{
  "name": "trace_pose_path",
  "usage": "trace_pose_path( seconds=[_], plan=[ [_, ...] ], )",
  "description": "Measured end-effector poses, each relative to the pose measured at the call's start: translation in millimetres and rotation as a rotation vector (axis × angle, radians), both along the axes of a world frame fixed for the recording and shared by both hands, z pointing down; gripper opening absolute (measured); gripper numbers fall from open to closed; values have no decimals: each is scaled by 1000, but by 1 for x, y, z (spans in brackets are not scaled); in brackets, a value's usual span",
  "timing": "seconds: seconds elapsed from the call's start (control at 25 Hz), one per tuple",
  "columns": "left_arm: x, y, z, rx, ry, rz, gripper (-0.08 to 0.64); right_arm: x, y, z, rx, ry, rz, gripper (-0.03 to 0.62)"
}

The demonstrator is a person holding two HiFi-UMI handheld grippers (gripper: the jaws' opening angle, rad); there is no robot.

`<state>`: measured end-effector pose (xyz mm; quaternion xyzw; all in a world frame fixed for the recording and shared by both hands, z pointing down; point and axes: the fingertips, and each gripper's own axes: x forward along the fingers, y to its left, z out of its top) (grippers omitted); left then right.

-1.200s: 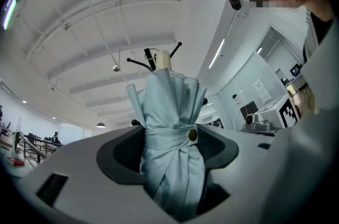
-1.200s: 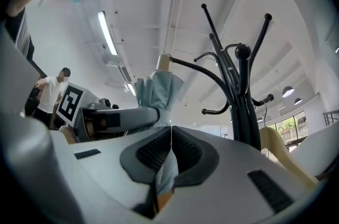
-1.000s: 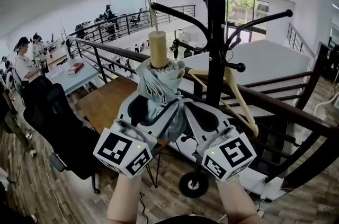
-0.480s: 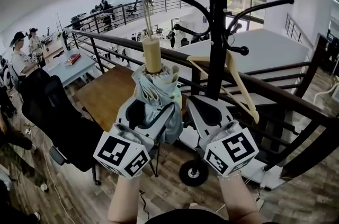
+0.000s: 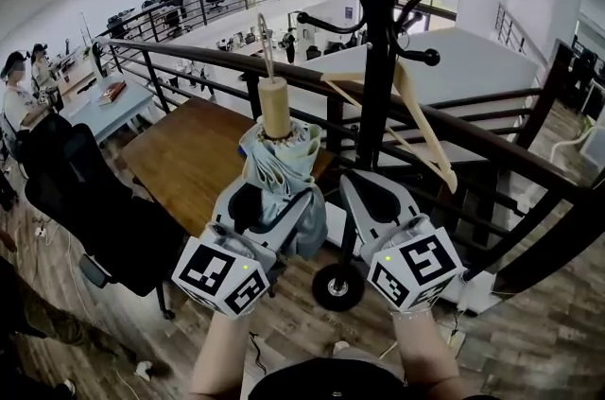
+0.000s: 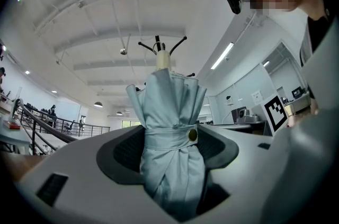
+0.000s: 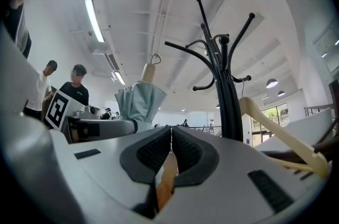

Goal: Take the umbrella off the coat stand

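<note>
My left gripper (image 5: 274, 200) is clamped on the folded pale-blue umbrella (image 5: 282, 164), jaws squeezing the fabric at its snap strap (image 6: 170, 135). Umbrella stands upright, long axis vertical, wooden handle (image 5: 274, 108) pointing up above the jaws, cord loop (image 5: 267, 48) on top. My right gripper (image 5: 364, 185) sits just beside it, jaws together on nothing. Past both, the black coat stand (image 5: 376, 58) is right of the umbrella and apart from it, with a wooden hanger (image 5: 421, 129) on it

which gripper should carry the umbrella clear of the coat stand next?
Left. The left gripper is already shut on the folded umbrella, which stands upright in its jaws. The right gripper has its jaws together and holds nothing, near the coat stand.
</note>
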<state>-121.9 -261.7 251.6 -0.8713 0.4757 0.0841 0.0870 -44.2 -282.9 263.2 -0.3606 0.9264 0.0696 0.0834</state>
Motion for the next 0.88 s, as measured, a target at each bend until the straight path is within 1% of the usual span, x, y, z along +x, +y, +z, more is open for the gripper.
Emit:
trace_pose_path(
  seconds=[0.2, 0.32, 0.56, 0.88],
  plan=[
    [7, -2, 27, -57, -1, 29, 301, 9, -1, 17, -37, 0, 43, 28],
    [10, -1, 41, -88, 15, 40, 301, 12, 0, 27, -58, 19, 56, 28],
    [18, 0, 64, -145, 47, 70, 301, 12, 3, 49, -95, 53, 49, 28],
    [16, -3, 76, -174, 60, 44, 301, 16, 2, 61, -129, 60, 44, 28]
  ],
)
